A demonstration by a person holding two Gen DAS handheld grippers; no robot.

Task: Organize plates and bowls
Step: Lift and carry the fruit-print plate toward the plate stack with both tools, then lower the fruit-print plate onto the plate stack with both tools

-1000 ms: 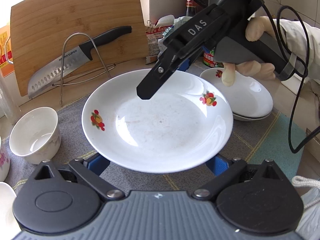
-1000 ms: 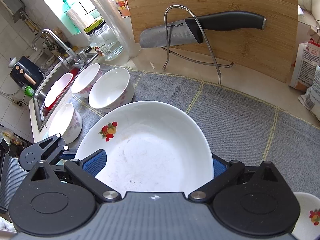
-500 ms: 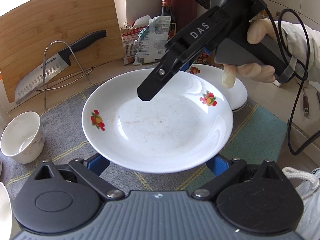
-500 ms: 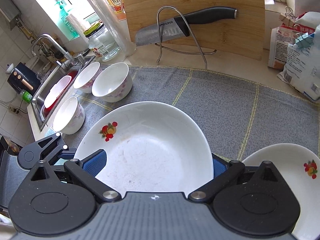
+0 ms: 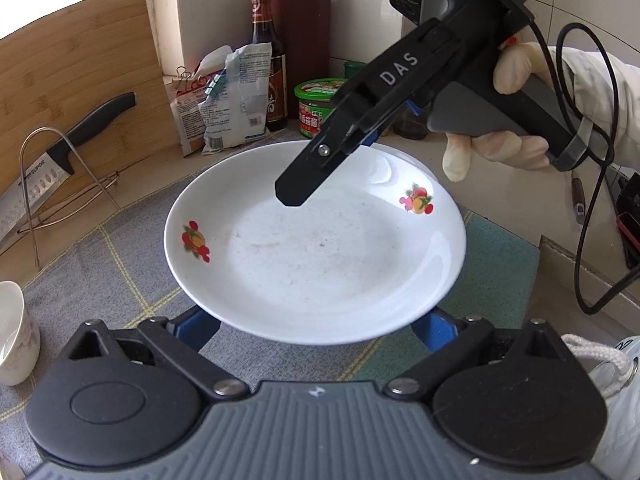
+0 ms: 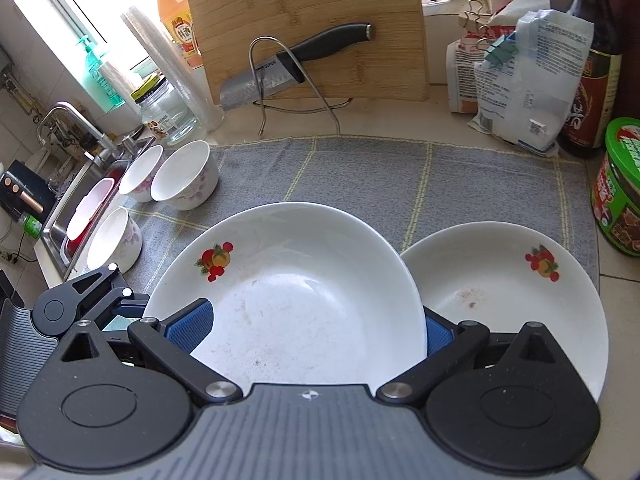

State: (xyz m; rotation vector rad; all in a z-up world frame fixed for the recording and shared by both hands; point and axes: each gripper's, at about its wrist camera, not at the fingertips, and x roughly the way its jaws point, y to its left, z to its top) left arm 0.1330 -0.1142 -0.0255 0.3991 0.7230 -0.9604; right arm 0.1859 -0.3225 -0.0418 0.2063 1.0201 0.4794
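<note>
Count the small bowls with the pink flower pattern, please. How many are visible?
3. Two bowls stand side by side at the mat's far left, one nearer the sink, one beside it. A third sits nearer the camera, by the sink edge. More may be hidden.

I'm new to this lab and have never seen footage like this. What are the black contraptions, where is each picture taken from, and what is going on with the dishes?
No robot here: a person holds a hand-operated gripper in each hand, and each carries a wide-angle camera looking forward along its jaws.

The left-hand camera shows the held plate with the right gripper reaching in over its far rim, gripped by a gloved hand. The right-hand camera shows that same plate from the opposite side, jaws closed on its edge. The left gripper appears at its other edge, so both seem to carry it together.

Below lies a grey cloth with a second plate and small bowls. Behind stand a cutting board and knife.
</note>
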